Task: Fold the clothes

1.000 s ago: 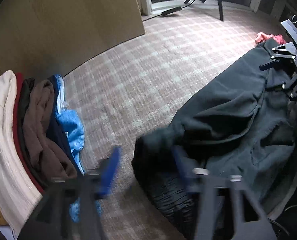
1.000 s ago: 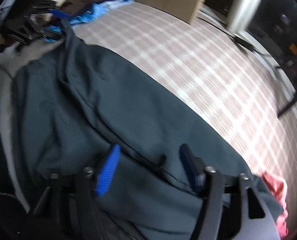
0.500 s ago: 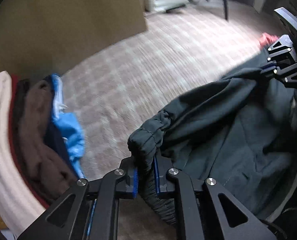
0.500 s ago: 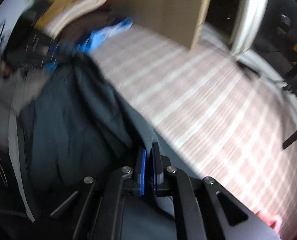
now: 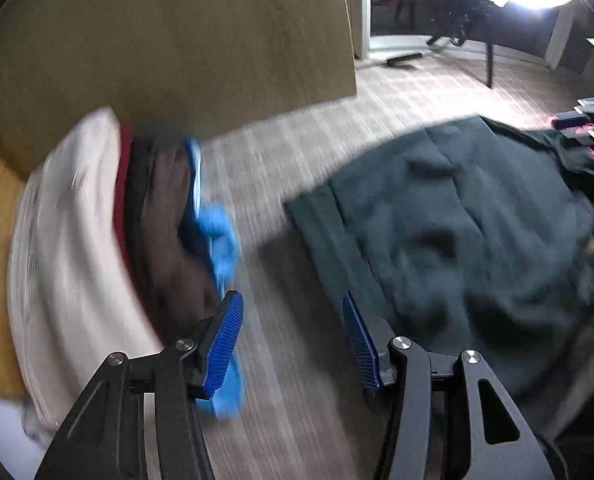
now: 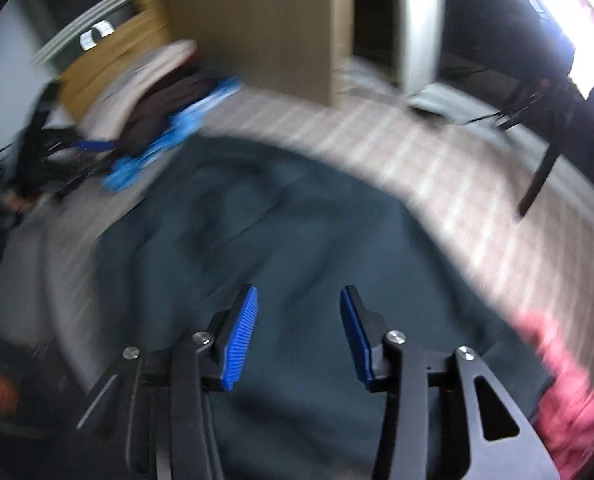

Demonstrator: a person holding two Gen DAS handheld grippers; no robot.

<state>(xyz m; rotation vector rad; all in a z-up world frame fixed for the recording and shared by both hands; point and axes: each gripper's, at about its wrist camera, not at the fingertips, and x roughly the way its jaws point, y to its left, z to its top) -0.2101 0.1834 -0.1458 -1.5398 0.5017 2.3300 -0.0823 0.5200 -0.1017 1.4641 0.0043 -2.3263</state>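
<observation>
A dark green garment (image 5: 457, 232) lies spread on the checked surface; in the right wrist view it (image 6: 281, 232) fills the middle. My left gripper (image 5: 293, 336) is open and empty, above the surface just left of the garment's near edge. My right gripper (image 6: 299, 336) is open and empty, hovering over the garment. The left gripper also shows blurred at far left in the right wrist view (image 6: 57, 152). The right gripper (image 5: 593, 128) shows at the far right edge of the left wrist view.
A stack of folded clothes (image 5: 97, 240), cream, red, brown and blue, sits to the left; it also shows in the right wrist view (image 6: 157, 92). A pink garment (image 6: 569, 392) lies at the right. A wooden panel (image 5: 177, 48) stands behind. A chair leg (image 6: 537, 176) stands on the floor.
Both grippers were shut on the dark garment's edges half a second ago; both have let go and opened. The garment now lies flatter on the surface. Both views are motion-blurred.
</observation>
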